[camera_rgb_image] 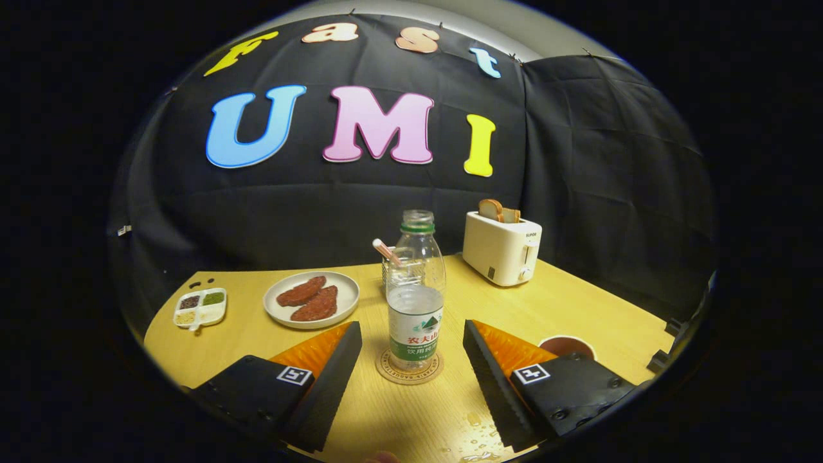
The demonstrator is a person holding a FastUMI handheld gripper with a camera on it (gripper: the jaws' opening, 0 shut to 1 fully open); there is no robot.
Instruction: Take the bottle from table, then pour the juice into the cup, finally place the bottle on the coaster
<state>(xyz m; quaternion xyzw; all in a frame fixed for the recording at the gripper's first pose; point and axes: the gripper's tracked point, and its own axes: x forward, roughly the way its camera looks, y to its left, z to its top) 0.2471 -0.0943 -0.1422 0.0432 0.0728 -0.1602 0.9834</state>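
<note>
A clear plastic bottle [416, 296] with a green neck ring, no cap and a little liquid in it stands upright on a round cork coaster [409, 370]. My gripper [411, 337] is open, its two fingers wide apart on either side of the bottle and not touching it. Just behind the bottle, a clear glass cup [393, 270] with a straw is partly hidden. A dark-filled cup [567, 346] peeks out beyond the right finger.
A white plate [341, 302] with two brown patties lies beyond the left finger, a small divided dish [200, 307] further left. A cream toaster [501, 247] with toast stands back right. Water drops [479, 437] lie on the wooden table [578, 302] near the right finger.
</note>
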